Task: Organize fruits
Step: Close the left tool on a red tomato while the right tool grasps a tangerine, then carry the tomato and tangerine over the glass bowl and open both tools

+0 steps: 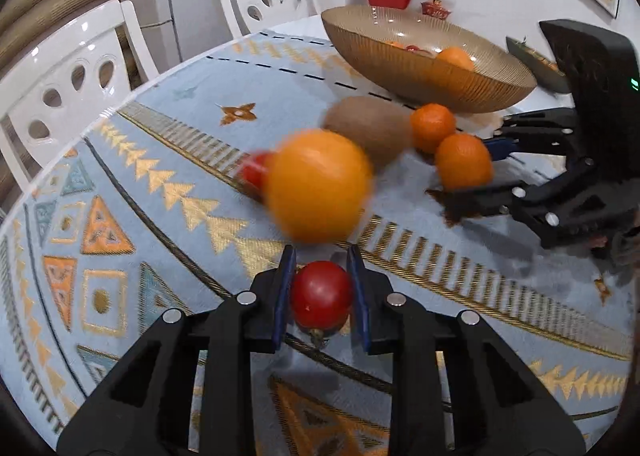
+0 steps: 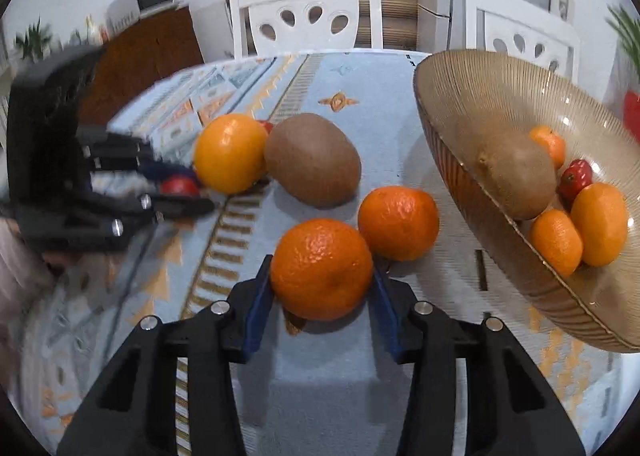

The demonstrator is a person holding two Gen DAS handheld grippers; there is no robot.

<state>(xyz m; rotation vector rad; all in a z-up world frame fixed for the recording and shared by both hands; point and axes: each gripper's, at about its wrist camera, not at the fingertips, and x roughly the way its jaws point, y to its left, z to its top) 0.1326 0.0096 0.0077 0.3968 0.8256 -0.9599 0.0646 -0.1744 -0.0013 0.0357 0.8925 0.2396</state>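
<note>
A: What is the left tool doing?

B: Its blue pads sit on either side of a small red tomato, pinching it just above the patterned cloth on the counter; directly ahead of the tips lies a large orange, blurred, with a second red fruit peeking out behind its left edge.

A: And further out from that tool?

B: A brown kiwi lies beyond the orange; right of the kiwi sit two mandarins touching each other, the far mandarin and the near mandarin; the ribbed amber bowl stands ahead and to the right, past all of them.

A: The right tool?

B: Its pads flank the near mandarin, closed against both sides; I cannot tell whether the fruit is lifted or resting on the cloth; the other mandarin touches it just ahead to the right; the kiwi and orange lie ahead to the left, touching.

A: What is in the bowl?

B: From the right wrist view the bowl sits to the right of the tool, holding another kiwi, three orange citrus fruits and a small red fruit.
</note>
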